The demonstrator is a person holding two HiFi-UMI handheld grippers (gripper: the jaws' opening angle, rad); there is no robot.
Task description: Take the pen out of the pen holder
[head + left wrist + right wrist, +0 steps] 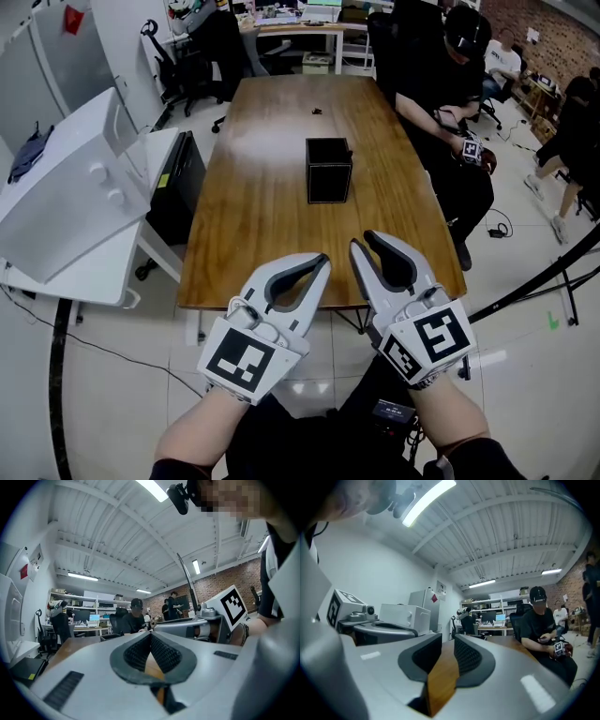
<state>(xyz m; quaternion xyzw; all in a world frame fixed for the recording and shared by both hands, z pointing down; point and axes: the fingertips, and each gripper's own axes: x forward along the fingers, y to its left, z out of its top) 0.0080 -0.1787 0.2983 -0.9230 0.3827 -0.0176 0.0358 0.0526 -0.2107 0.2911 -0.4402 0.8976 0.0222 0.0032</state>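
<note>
Bottom of the head view: your forearms come up from the lower edge, each behind a marker cube, left one [246,358] and right one [429,342].

Left tongs [322,260]: together, tips meeting, nothing clamped. The left gripper view shows the pads touching at the front, with only a sliver of wood in the loop behind them.

Right tongs [362,240]: apart, narrow gap, nothing in it. The right gripper view shows only bare wood through the slot.

The two sit side by side, close but not touching, at lower centre. Both tips overlap the near edge of the worktop [253,187].

The pen holder [329,170] is a black square box, upright and open at the top. It stands alone mid-worktop, above centre of frame, well apart from both tongs. Its inside reads dark, so I can't make out the pen from here.

Further up there's a small dark item [317,112] on the far half of the worktop, too small to identify.

Left of frame, off the worktop: a white appliance with two knobs [66,197] on a side table.

Upper right: a seated person in black [441,94] at the worktop's right edge. Upper left: an office chair [173,61].
</note>
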